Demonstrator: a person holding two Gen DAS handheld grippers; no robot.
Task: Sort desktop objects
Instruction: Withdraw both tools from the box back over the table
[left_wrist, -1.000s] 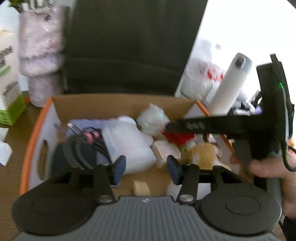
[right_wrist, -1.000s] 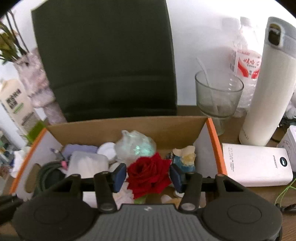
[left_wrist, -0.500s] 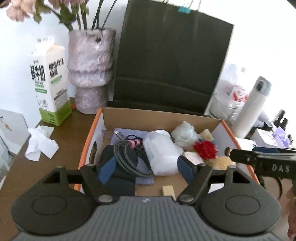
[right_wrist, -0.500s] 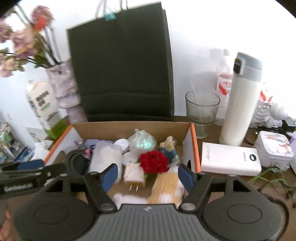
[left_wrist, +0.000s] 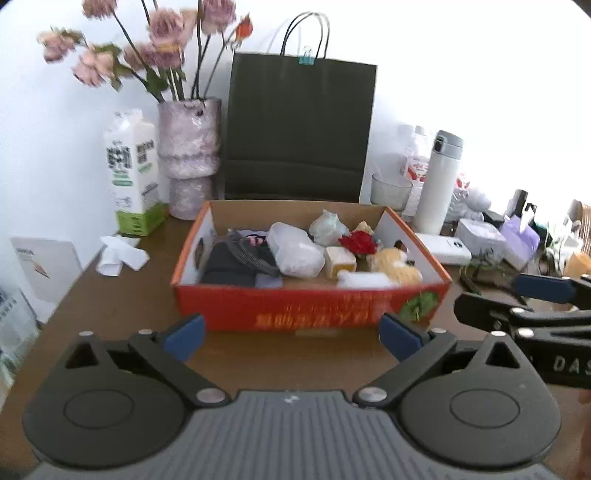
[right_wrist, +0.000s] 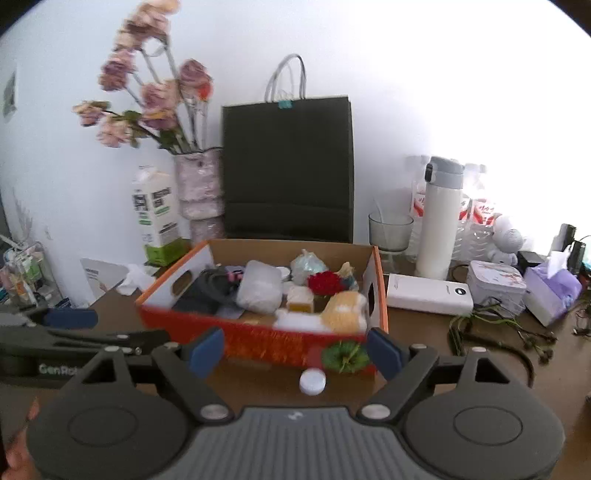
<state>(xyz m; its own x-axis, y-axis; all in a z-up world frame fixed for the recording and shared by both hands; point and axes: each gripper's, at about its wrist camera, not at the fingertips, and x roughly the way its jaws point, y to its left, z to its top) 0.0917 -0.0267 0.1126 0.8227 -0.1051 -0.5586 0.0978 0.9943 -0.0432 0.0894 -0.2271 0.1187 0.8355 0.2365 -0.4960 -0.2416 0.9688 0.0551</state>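
Observation:
An orange cardboard box (left_wrist: 310, 306) (right_wrist: 258, 341) sits mid-desk, filled with a red rose (left_wrist: 357, 242) (right_wrist: 324, 282), a dark pouch with a cable (left_wrist: 236, 260), a white packet (left_wrist: 295, 249), a plug and a plush toy (left_wrist: 397, 267). My left gripper (left_wrist: 291, 338) hovers in front of the box, jaws still opening, nothing between them. My right gripper (right_wrist: 293, 349) also hangs before the box, jaws opening and empty; it shows at the right edge of the left wrist view (left_wrist: 517, 306). A small white cap (right_wrist: 312, 382) lies on the desk before the box.
Behind the box stand a dark paper bag (left_wrist: 299, 125), a vase of pink flowers (left_wrist: 190, 155), a milk carton (left_wrist: 131, 173), a glass (right_wrist: 389, 229) and a white flask (right_wrist: 439, 218). A power bank (right_wrist: 428, 293), tin, tissue pack and cables lie right; crumpled tissue (left_wrist: 120, 254) left.
Both grippers pulled back out of the box and rose, their jaws widening. The rose that stood between the right jaws now lies in the box.

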